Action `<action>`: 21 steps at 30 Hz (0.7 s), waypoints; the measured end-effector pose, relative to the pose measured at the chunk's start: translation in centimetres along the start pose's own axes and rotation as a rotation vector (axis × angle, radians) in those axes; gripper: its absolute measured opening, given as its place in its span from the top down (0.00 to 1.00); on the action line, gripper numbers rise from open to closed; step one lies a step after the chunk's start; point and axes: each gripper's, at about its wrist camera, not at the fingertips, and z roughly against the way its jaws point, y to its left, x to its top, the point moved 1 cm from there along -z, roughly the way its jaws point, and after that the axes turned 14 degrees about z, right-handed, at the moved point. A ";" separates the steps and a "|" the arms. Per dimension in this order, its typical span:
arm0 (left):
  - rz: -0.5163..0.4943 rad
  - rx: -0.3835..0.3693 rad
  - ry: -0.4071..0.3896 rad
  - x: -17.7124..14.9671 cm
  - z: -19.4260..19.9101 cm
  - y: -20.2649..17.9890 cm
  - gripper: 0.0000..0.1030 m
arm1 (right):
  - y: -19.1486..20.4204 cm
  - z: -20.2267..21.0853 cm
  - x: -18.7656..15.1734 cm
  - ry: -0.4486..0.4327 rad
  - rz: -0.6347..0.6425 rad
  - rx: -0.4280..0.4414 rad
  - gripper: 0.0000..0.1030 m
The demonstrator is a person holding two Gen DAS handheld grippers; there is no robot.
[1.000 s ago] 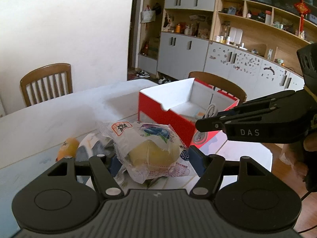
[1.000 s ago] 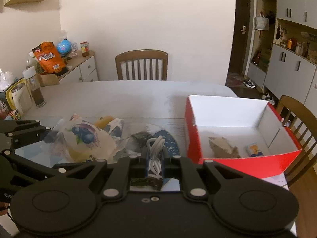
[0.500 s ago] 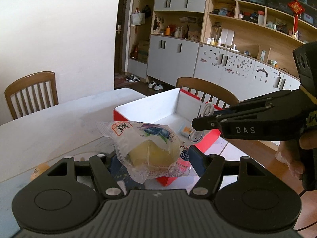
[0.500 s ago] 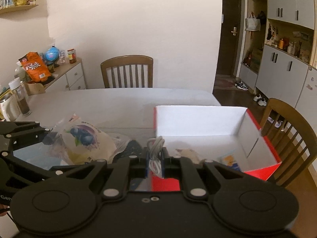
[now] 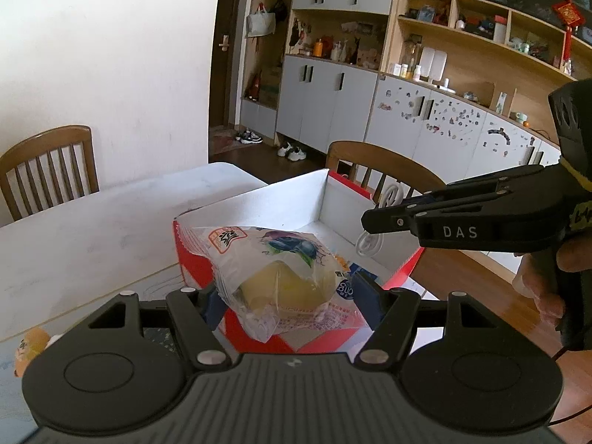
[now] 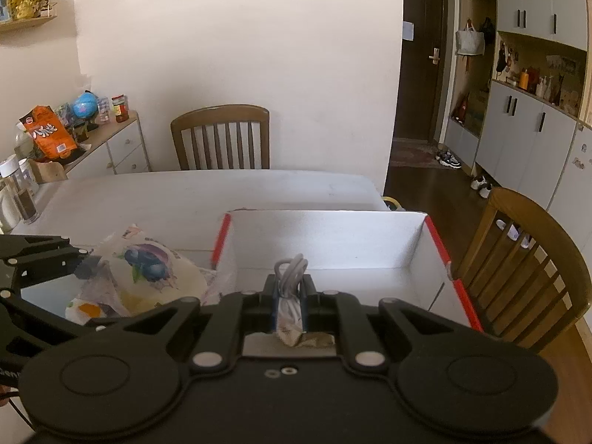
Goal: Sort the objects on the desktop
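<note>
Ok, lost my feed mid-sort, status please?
Left tongs shut on bread bag, at the box edge. Right tongs shut on white cable, over the box. Nothing in the way.

Both wrist cams close – share box point(image 5: 322, 199) point(image 6: 325, 236).

We count one red box point(image 6: 436, 238) on the counter point(image 6: 185, 196), one wrapped bun point(image 5: 285, 277), one white cable point(image 6: 292, 270), two grippers, left point(image 5: 288, 292) and right point(image 6: 290, 292), two wooden chairs, near right point(image 6: 525, 259) and far point(image 6: 222, 137).
</note>
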 end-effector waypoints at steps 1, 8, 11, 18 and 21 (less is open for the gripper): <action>0.005 0.001 0.004 0.3 -0.4 -0.2 0.33 | -0.5 -0.2 -0.1 -0.001 -0.001 0.002 0.89; 0.007 0.009 0.032 1.5 -3.6 -1.7 0.33 | -3.8 -1.2 -0.4 -0.005 -0.020 0.018 0.89; 0.009 0.008 0.047 2.1 -5.0 -2.1 0.33 | -4.8 -1.6 -0.6 -0.002 -0.020 0.026 0.89; 0.028 0.000 0.109 3.6 -8.3 -2.4 0.33 | -6.7 -2.5 -1.6 0.021 -0.043 0.035 0.89; 0.022 0.009 0.134 4.0 -9.7 -2.2 0.33 | -7.2 -3.1 -2.2 0.043 -0.043 0.045 0.89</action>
